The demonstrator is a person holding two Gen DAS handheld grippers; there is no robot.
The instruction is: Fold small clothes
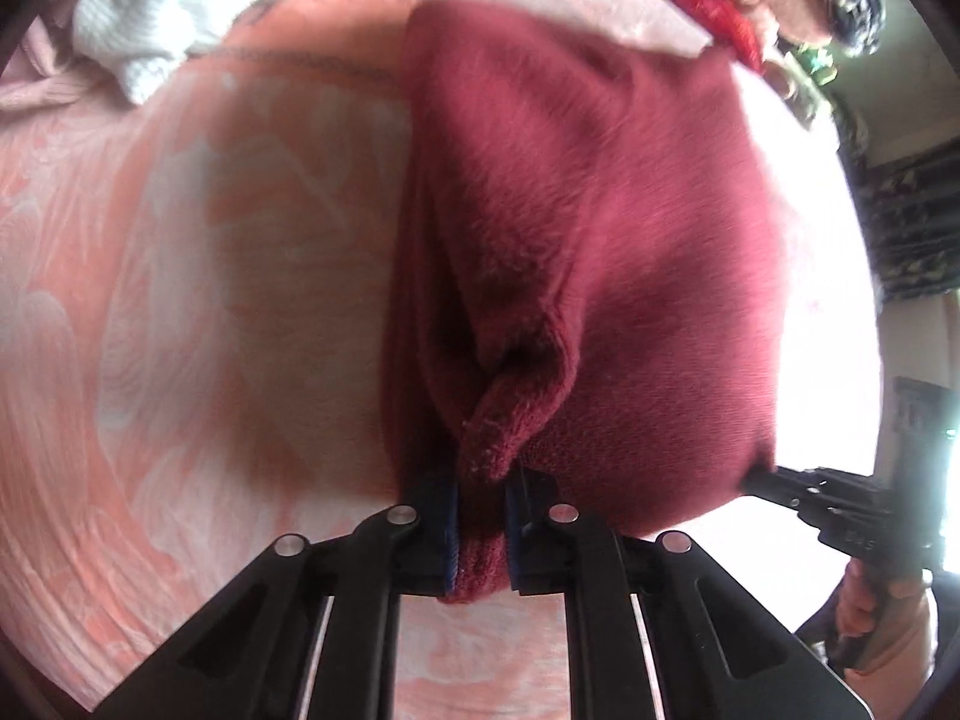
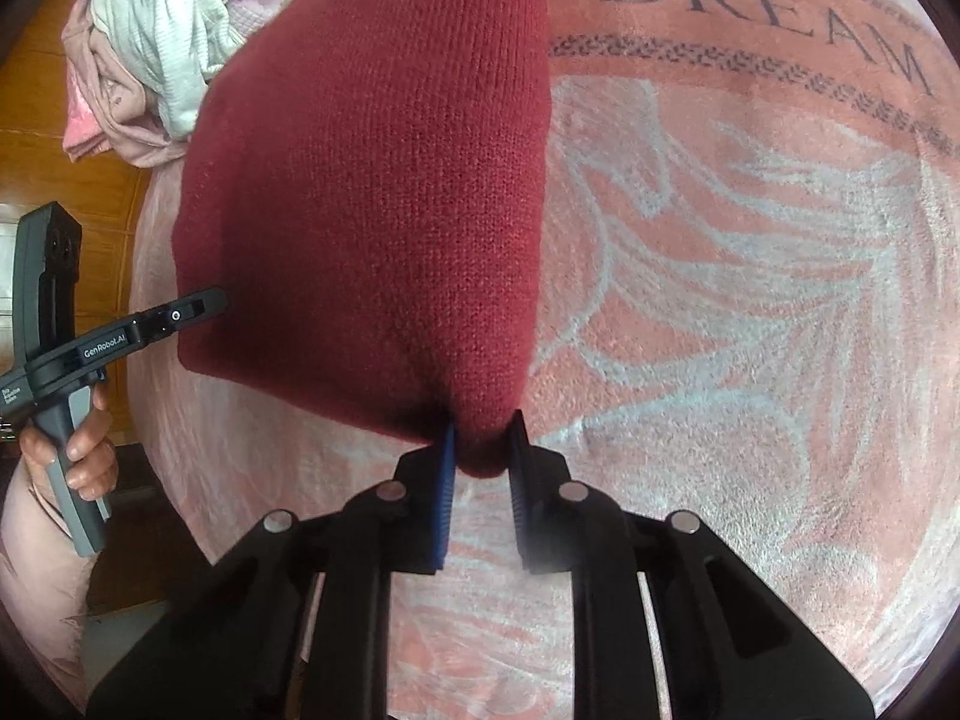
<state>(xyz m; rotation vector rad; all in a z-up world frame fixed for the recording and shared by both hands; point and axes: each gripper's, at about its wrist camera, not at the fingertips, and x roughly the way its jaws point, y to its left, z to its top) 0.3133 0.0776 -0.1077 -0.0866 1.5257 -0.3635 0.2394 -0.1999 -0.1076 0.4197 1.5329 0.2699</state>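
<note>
Maroon knit garment [image 2: 372,180] hangs stretched between the two grippers above a pink blanket [image 2: 750,312] patterned with pale leaf shapes and printed with the letters "DREAM". The right gripper [image 2: 483,462] has its blue-padded fingers [image 2: 445,498] pressed together on a near corner of the garment, with a fold of cloth bulging between them. The left gripper [image 1: 483,510] is likewise clamped on another bunched edge of the same garment, the fleecy inner side showing in a curled flap just beyond its fingers. In the right wrist view the left gripper reaches in from the left, held by a bare hand [image 2: 78,450]. A heap of white and pink clothes [image 2: 150,42] lies at the far left of the blanket, apart from the garment.
</note>
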